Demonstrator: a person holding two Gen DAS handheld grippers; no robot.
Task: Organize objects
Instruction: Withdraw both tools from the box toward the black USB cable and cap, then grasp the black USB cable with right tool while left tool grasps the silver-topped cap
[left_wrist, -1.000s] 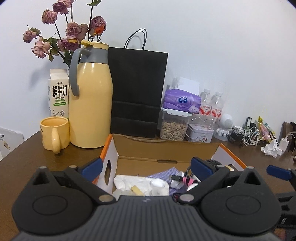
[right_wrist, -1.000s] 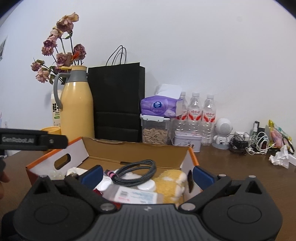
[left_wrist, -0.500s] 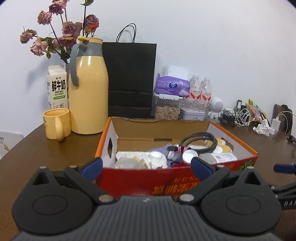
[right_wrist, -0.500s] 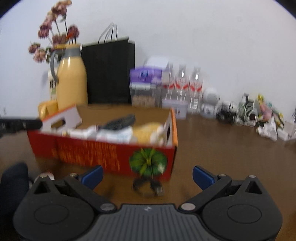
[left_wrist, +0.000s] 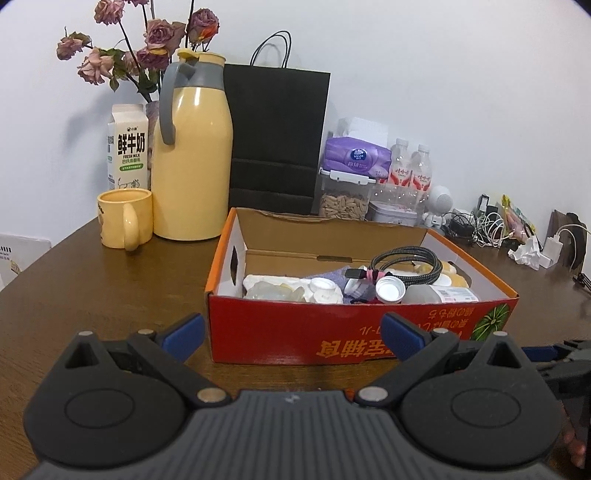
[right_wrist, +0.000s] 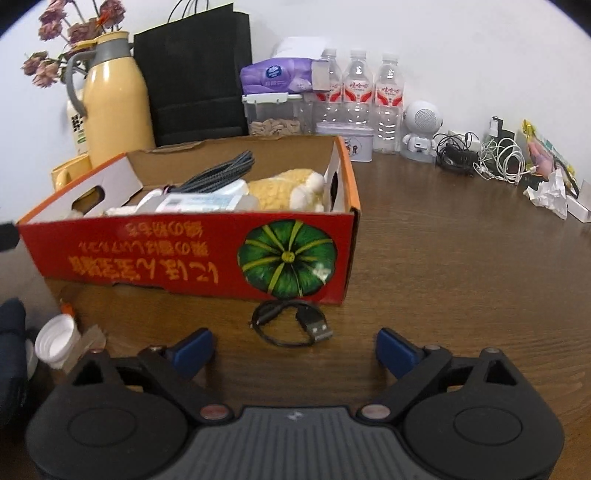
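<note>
Both views have pulled back from over the red box (right_wrist: 192, 254) to its near side, so the whole carton now sits ahead on the brown bench (right_wrist: 461, 266), already loaded with a braided cable (left_wrist: 406, 260), bottles and a plush toy (right_wrist: 291, 188). The right tool (right_wrist: 294, 349) has dipped toward a short black USB cable (right_wrist: 291, 325) lying on the bench just in front of the box; its jaws are closing from wide, not yet touching it. That cable looks like the next item to box. The left tool (left_wrist: 291, 338) stands wide and empty.
</note>
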